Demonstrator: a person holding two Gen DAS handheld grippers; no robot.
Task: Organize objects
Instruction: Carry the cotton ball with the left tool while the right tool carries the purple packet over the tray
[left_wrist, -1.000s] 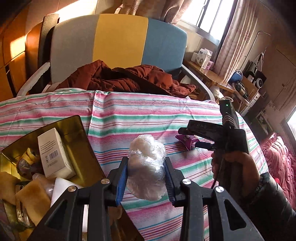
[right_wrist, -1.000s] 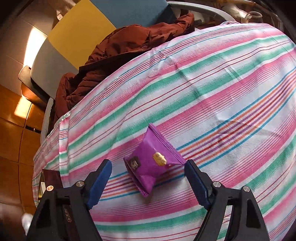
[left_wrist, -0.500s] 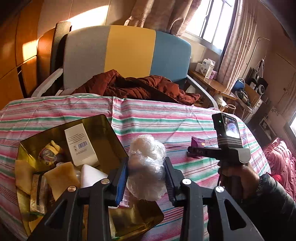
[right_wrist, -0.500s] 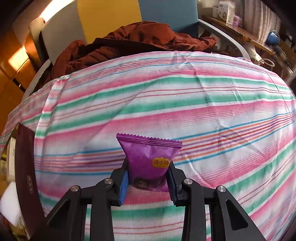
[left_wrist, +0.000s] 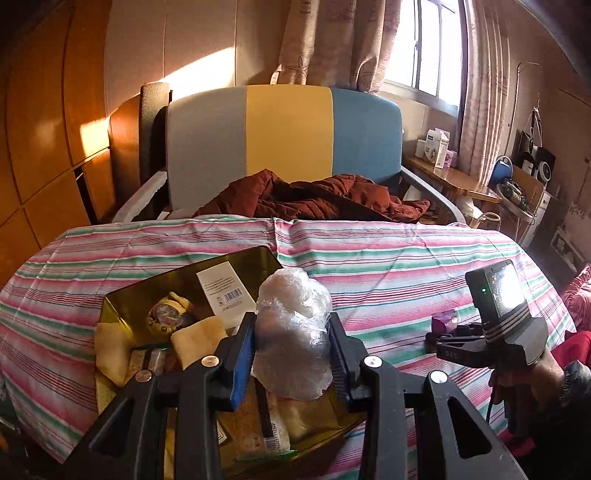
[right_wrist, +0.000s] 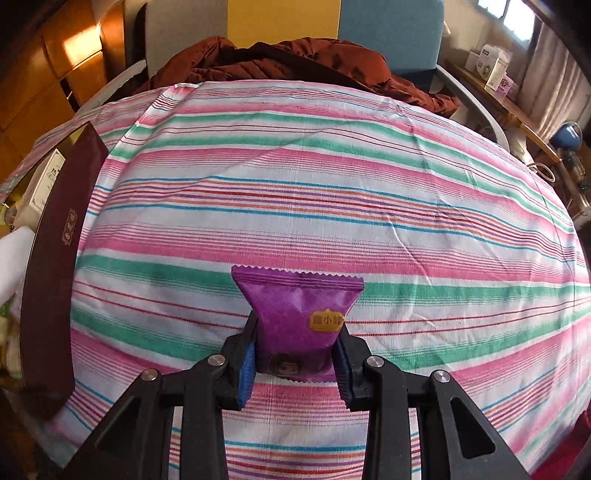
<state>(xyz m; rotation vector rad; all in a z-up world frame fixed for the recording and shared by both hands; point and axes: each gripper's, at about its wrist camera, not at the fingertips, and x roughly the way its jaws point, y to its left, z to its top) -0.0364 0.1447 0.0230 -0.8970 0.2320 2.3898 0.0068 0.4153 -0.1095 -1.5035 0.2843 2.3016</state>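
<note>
A: Left gripper (left_wrist: 291, 354) first: its blue pads pinch a crumpled wad of clear plastic wrap (left_wrist: 293, 332), and it hangs above the near end of the gold tin (left_wrist: 155, 291).

B: And that tin's busy. A white carton with a barcode (left_wrist: 225, 291) leans on its far wall, a round yellow-wrapped item (left_wrist: 168, 314) sits beside it, pale yellow packets (left_wrist: 195, 339) lie nearer us.

A: Over to the right gripper (right_wrist: 295, 365). Fingers clamped on a purple snack packet (right_wrist: 297, 314), gripping its lower half, serrated top edge pointing away.

B: The packet's over the striped tablecloth (right_wrist: 332, 184); I can't tell whether its bottom edge touches the cloth.

A: From the left wrist view you see a hand (left_wrist: 517, 380) on that gripper's handle, well right of the tin.

B: From the right wrist view the tin's dark maroon outer wall (right_wrist: 55, 258) runs along the left edge, apart from the packet.

A: Behind the table, a rust-brown jacket (left_wrist: 314, 199) lies heaped on a grey, yellow and blue chair (left_wrist: 284, 136).
</note>
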